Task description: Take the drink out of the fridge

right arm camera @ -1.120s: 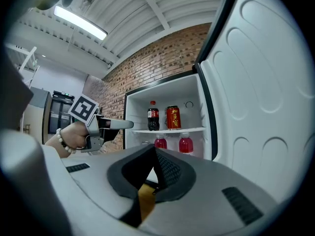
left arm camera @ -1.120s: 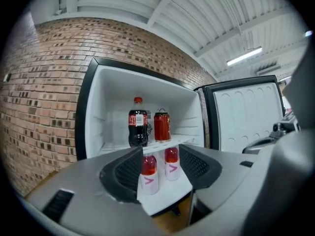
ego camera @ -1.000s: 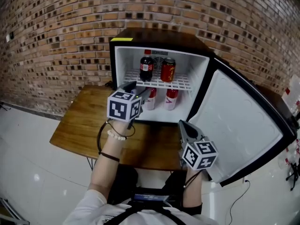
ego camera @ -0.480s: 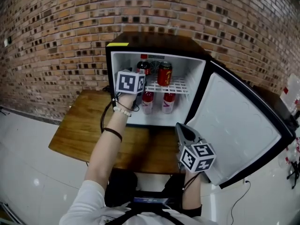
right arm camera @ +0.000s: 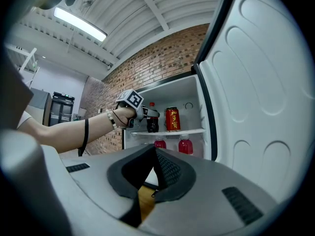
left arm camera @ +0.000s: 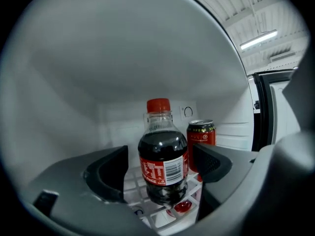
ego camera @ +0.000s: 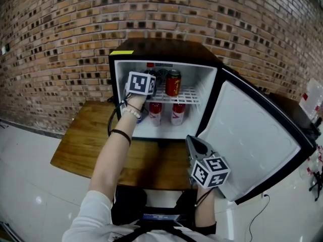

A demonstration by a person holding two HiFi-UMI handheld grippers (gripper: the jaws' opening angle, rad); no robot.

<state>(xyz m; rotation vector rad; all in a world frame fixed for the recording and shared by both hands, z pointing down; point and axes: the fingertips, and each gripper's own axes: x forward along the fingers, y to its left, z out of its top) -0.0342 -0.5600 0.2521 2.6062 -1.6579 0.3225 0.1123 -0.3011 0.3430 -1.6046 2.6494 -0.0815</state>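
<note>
The fridge [ego camera: 166,49] stands open at 12 o'clock on the bench [ego camera: 86,145], its door [ego camera: 252,140] swung out toward 3 o'clock. The left claw [left arm camera: 160,150] is inside at the upper shelf [ego camera: 189,94]. Its jaws are closing around the cola bottle [left arm camera: 162,156], which stands upright between them with neither pad pressing on it. A red can [left arm camera: 201,134] stands at the bottle's 3 o'clock. The right claw [right arm camera: 155,154] is closed and empty, at 5 o'clock before the door.
</note>
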